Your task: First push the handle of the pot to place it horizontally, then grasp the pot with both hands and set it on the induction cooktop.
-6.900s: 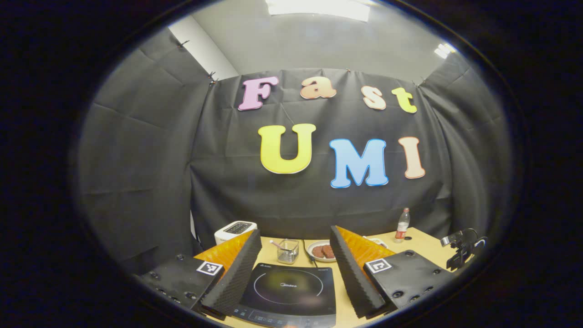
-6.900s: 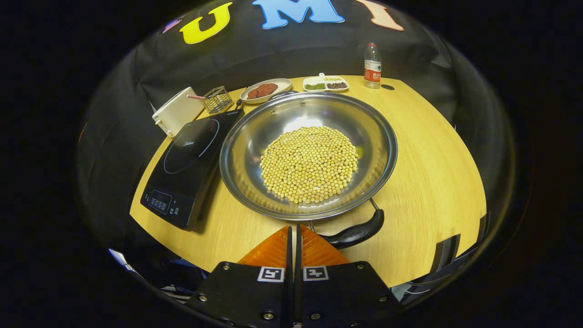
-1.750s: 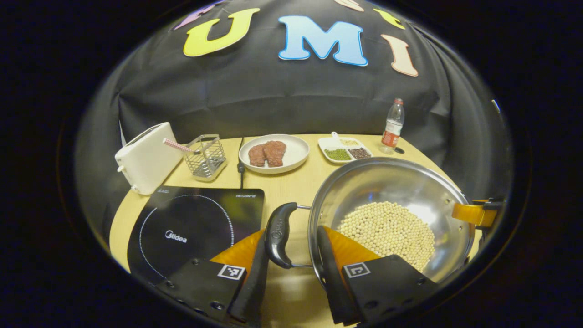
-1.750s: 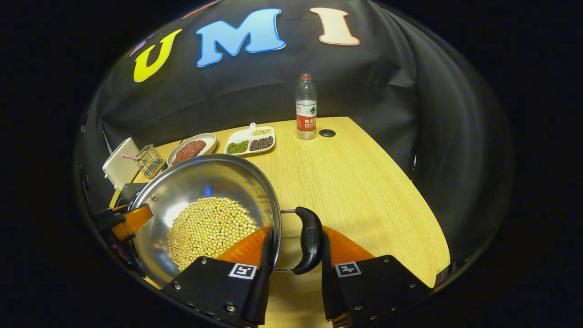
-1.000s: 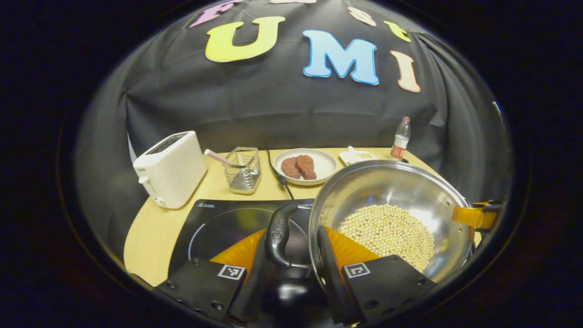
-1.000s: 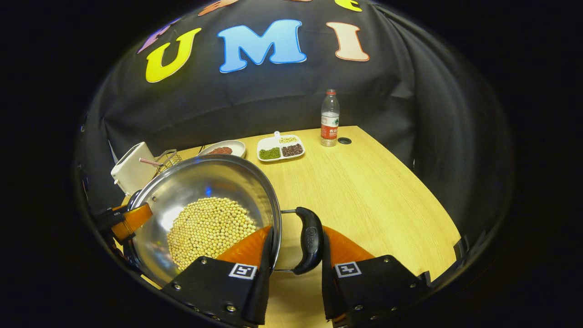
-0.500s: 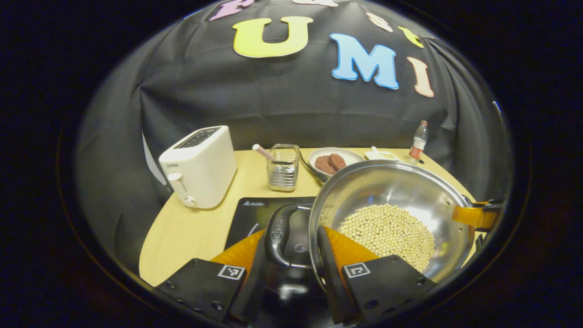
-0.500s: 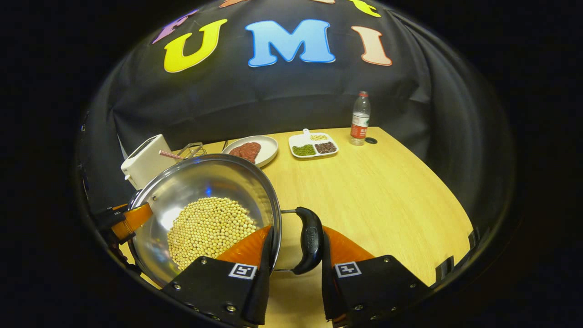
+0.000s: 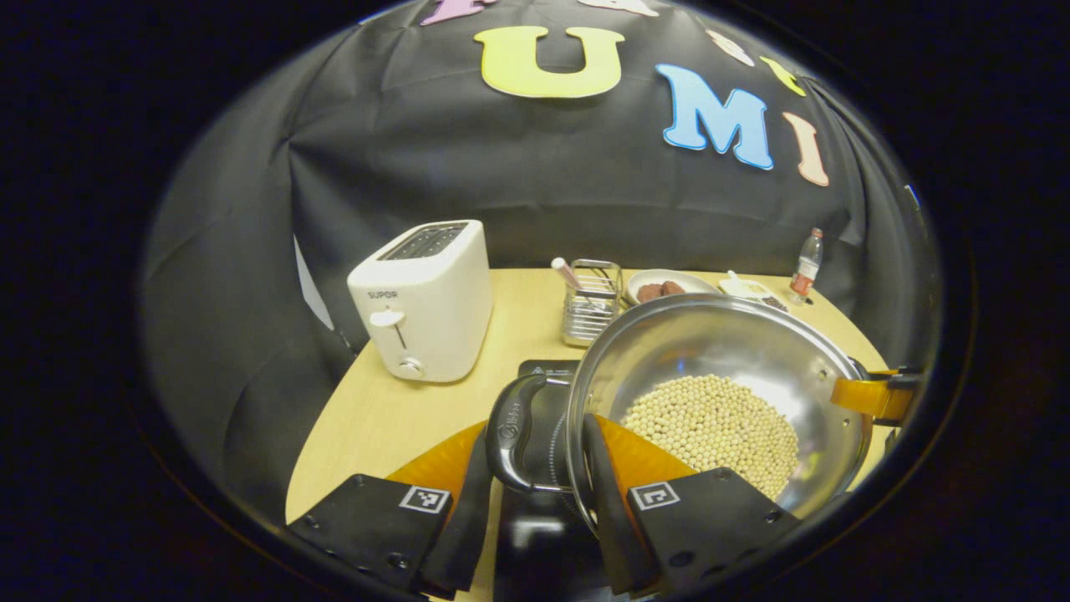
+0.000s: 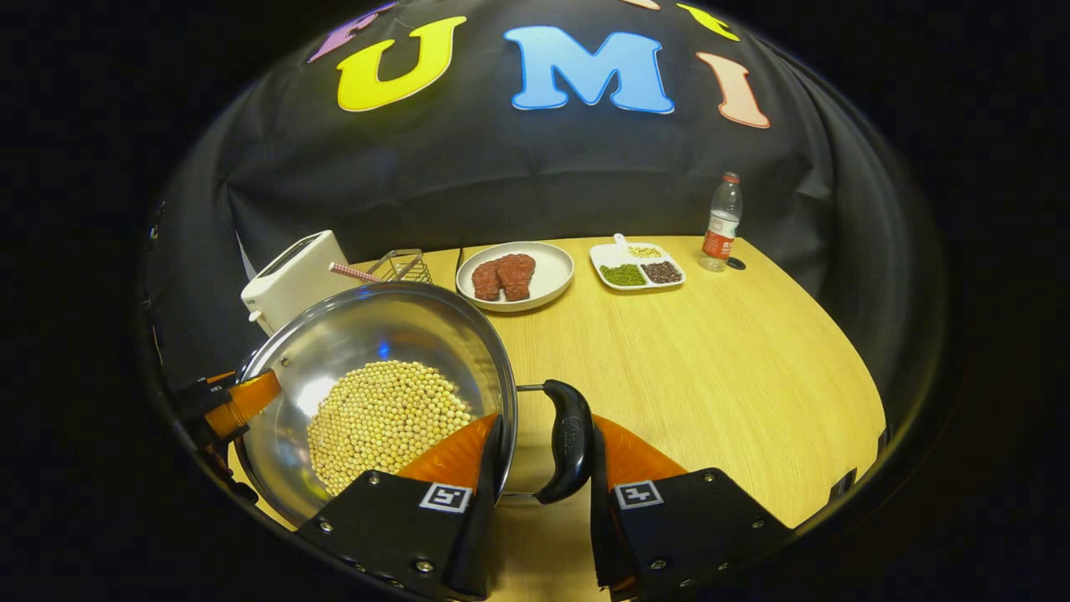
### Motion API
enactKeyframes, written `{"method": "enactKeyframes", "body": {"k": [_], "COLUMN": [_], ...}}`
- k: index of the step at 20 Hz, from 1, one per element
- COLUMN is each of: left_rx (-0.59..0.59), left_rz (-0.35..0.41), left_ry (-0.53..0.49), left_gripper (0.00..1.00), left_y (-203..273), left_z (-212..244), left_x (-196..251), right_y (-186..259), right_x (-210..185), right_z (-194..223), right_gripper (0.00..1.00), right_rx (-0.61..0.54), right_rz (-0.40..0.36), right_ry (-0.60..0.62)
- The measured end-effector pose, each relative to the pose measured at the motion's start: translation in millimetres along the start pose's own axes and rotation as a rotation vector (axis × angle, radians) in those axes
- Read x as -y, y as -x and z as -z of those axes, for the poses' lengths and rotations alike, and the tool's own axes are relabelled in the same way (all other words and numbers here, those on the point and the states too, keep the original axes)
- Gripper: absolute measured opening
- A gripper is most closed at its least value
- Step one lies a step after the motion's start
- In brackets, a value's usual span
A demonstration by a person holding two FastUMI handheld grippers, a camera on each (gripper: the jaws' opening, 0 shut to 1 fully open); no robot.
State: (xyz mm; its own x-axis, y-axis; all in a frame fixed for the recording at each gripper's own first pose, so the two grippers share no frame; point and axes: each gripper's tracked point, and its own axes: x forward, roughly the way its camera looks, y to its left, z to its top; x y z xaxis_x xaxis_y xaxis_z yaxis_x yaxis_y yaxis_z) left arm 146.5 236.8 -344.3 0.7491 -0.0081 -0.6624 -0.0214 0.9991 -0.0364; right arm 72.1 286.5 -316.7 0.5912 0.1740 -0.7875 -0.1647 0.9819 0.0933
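Observation:
A steel pot (image 9: 727, 368) with yellow beans (image 9: 710, 422) inside hangs between both grippers. My left gripper (image 9: 535, 435) is shut on the pot's black left handle (image 9: 508, 426), one finger outside the handle and the other inside the rim. Under that handle lies the black induction cooktop (image 9: 543, 378). In the right gripper view the pot (image 10: 376, 351) sits at the left, and my right gripper (image 10: 543, 431) is shut the same way on the black right handle (image 10: 570, 439). Each view shows the other gripper at the pot's far rim.
A white toaster (image 9: 422, 301) stands at the back left of the wooden table (image 10: 710, 376). Behind the pot are a wire basket (image 9: 589, 301) with a straw, a plate of meat (image 10: 514, 276), a divided dish of beans (image 10: 637, 266) and a water bottle (image 10: 720, 221).
Both grippers have carried the pot leftward across the table, over the cooktop. The toaster has come nearer in the left gripper view. The grip on both handles is unchanged.

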Motion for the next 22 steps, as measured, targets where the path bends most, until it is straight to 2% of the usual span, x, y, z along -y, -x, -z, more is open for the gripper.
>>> {"method": "enactKeyframes", "body": {"k": [4,5,6,7,8,9,10,11,12,13,14,15,16,18,22], "left_rx": [-0.02,-0.029,-0.039,-0.023,-0.021,-0.01,-0.006,0.018,0.057,0.108,0.147,0.175,0.206,0.28,0.423], "left_rz": [-0.009,-0.012,-0.017,-0.019,-0.023,-0.028,-0.038,-0.064,-0.104,-0.131,-0.149,-0.162,-0.176,-0.183,-0.138], "left_ry": [0.017,0.021,0.026,0.031,0.037,0.034,0.035,0.023,0.007,-0.006,-0.007,-0.003,0.0,0.0,-0.025], "left_gripper": [0.68,0.64,0.6,0.6,0.69,0.6,0.7,0.68,0.71,0.83,1.0,0.99,0.99,1.0,0.98], "left_y": [-2.8,-3.4,-3.5,-2.7,-4.6,-3.7,-3.6,-3.4,2.5,11.8,21.9,32.3,45.0,75.7,150.2], "left_z": [6.2,10.4,14.2,14.0,15.1,14.1,14.1,11.4,-0.7,-14.6,-28.8,-42.4,-54.3,-83.3,-132.1], "left_x": [-18.5,-21.4,-23.4,-24.3,-25.6,-26.4,-27.6,-30.7,-36.2,-38.8,-36.2,-32.2,-26.3,-7.0,64.4], "right_y": [-5.9,-7.9,-7.8,-9.8,-10.1,-12.1,-11.8,-8.4,-4.2,1.2,12.2,20.6,34.1,61.4,122.1], "right_x": [-14.8,-16.8,-18.4,-19.8,-19.8,-19.7,-20.5,-19.8,-17.5,-14.7,-7.8,-0.6,8.2,29.5,77.2], "right_z": [4.3,7.7,12.7,5.9,9.3,7.9,6.9,4.7,-1.1,-11.7,-23.6,-30.2,-39.2,-58.0,-82.1], "right_gripper": [0.47,0.48,0.42,0.48,0.49,0.49,0.51,0.52,0.6,0.55,0.73,0.89,0.97,0.98,0.97], "right_rx": [-0.013,-0.024,-0.041,-0.012,-0.021,-0.02,-0.02,-0.016,0.016,0.063,0.111,0.157,0.198,0.282,0.421], "right_rz": [-0.013,-0.015,-0.022,-0.026,-0.032,-0.041,-0.054,-0.074,-0.079,-0.09,-0.085,-0.079,-0.074,-0.065,-0.049], "right_ry": [0.015,0.016,0.018,0.015,0.02,0.016,0.018,0.028,0.05,0.073,0.098,0.12,0.136,0.157,0.167]}}
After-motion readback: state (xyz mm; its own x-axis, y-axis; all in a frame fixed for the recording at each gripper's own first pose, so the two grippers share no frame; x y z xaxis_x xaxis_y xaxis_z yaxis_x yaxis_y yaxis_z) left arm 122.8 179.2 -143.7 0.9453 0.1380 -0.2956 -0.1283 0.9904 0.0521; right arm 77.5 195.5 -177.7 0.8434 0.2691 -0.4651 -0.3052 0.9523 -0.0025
